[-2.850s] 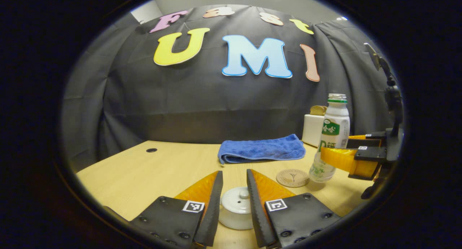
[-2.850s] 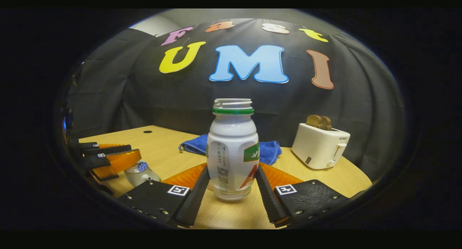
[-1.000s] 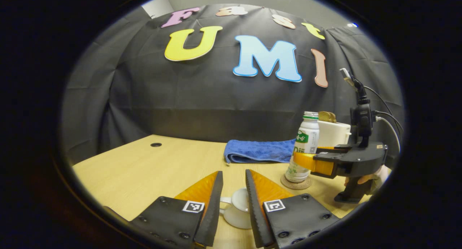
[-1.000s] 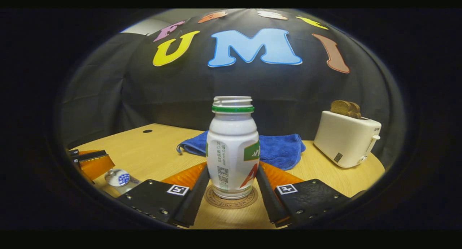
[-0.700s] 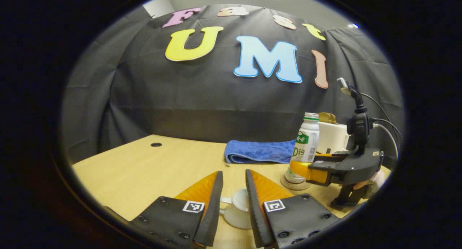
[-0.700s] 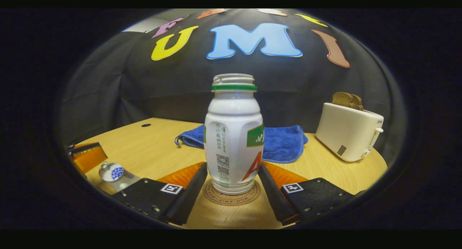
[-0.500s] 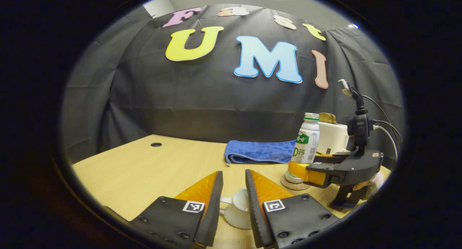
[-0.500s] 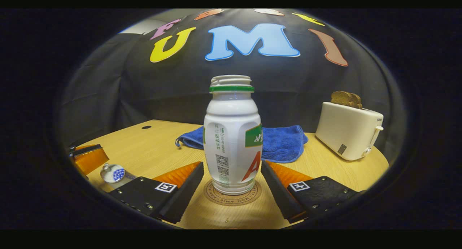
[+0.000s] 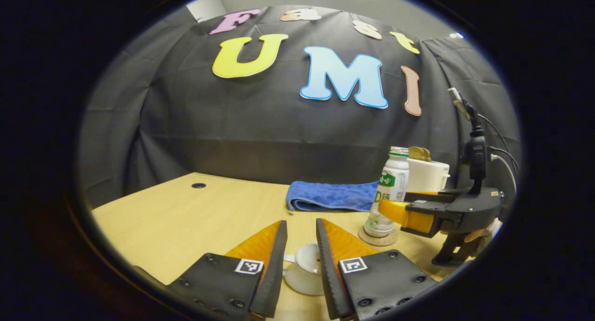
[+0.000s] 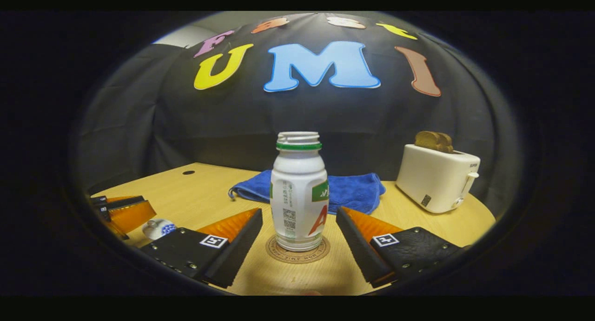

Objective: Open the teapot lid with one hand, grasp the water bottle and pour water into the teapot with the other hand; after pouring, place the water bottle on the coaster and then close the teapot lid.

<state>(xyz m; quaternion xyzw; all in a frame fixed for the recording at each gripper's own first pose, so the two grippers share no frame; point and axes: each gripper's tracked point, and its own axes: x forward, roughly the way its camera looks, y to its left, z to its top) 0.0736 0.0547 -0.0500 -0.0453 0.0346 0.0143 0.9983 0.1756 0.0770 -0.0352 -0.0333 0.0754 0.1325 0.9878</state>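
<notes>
The white water bottle [image 10: 297, 195] with a green neck ring and no cap stands upright on the round coaster [image 10: 297, 256]. My right gripper [image 10: 300, 213] is open, with a finger on each side of the bottle and a gap to it. The left gripper view has the bottle [image 9: 391, 186], the coaster [image 9: 377, 238] and the right gripper [image 9: 388, 205] at the right. My left gripper [image 9: 300, 222] keeps a narrow gap, with the small white teapot [image 9: 302, 274] and its lid between the fingers. In the right gripper view the teapot [image 10: 159, 229] lies at the left gripper's [image 10: 125, 209] tips.
A folded blue towel [image 10: 353, 188] lies behind the bottle. A white toaster [image 10: 437, 177] with bread in it stands at the back right. The wooden table [image 9: 186, 218] has a cable hole [image 9: 198, 185] at the far left. A hand [image 9: 479, 235] holds the right gripper.
The bottle was set down on the coaster. My right gripper then opened, let go of it and drew back a little. The left gripper has hardly moved.
</notes>
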